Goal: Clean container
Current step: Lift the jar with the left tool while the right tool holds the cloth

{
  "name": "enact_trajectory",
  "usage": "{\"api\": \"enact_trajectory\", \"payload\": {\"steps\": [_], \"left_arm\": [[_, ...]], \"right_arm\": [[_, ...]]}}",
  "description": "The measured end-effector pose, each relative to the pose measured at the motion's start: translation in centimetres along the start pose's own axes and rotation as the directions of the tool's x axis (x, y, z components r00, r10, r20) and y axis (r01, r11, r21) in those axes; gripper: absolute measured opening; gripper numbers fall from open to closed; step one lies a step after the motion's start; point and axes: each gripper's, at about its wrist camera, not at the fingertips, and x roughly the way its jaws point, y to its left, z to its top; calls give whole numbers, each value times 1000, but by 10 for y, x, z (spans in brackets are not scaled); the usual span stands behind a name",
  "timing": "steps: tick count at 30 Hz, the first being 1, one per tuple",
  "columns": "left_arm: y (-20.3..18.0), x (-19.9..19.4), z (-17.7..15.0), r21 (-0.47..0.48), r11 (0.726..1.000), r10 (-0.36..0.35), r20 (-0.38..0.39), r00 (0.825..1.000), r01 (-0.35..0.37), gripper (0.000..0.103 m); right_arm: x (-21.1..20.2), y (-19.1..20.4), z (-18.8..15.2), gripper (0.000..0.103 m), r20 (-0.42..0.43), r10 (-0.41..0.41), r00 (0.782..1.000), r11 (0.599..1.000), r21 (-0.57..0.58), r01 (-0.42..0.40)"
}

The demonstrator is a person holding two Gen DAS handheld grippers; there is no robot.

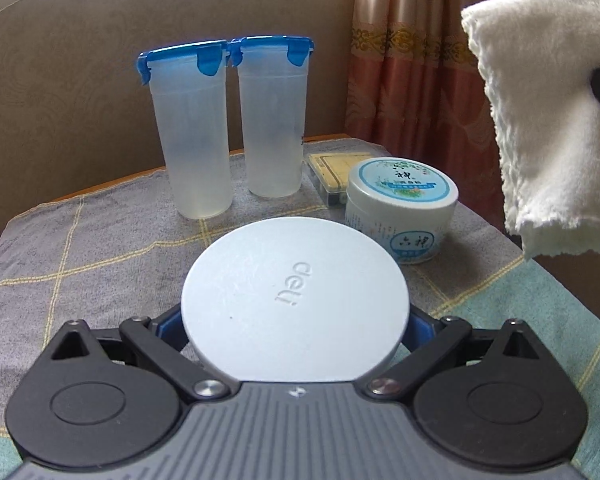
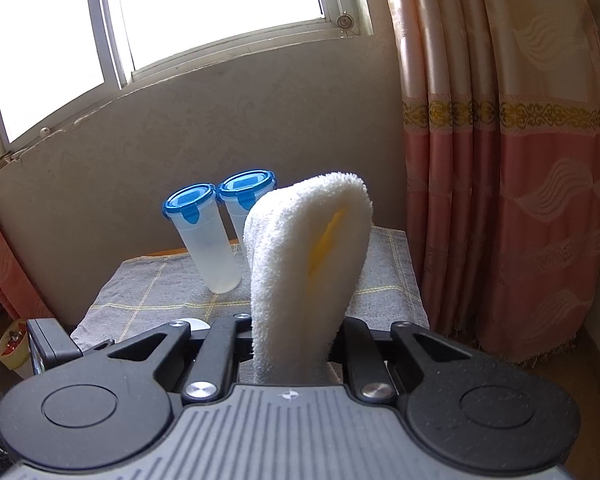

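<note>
Nearby, the left gripper (image 1: 296, 320) clasps a round container (image 1: 292, 300) over a checked tablecloth (image 1: 80, 248); the right gripper (image 2: 296, 344) pinches a towel (image 2: 300, 248).

We look from two cameras, each mounted on a handheld gripper and aimed forward and downward along its jaws. The left wrist view sits close over the tabletop (image 1: 80, 248), facing the wall, with a round grey lid (image 1: 296, 300) filling its foreground. The right wrist view sits higher and further back, facing the window (image 2: 180, 20). Both views share two blue-lidded canisters (image 1: 228, 132) (image 2: 212, 236), the white towel (image 1: 548, 120) (image 2: 304, 264) and the pink curtain (image 1: 412, 80) (image 2: 520, 160).
</note>
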Motion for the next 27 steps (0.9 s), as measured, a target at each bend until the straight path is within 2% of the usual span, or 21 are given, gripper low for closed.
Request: {"api": "enact_trajectory", "payload": {"steps": [15, 19, 27], "left_arm": [[-12, -38, -24, 47, 997, -60, 0, 998, 60, 99], [-14, -42, -29, 56, 995, -87, -6, 996, 87, 99], [-14, -39, -31, 78, 992, -98, 2, 995, 98, 99]], "right_arm": [[-37, 21, -1, 17, 37, 1, 999, 999, -53, 1], [-42, 24, -2, 17, 38, 7, 999, 998, -63, -4], [-42, 29, -2, 17, 25, -11, 1000, 997, -78, 13]]}}
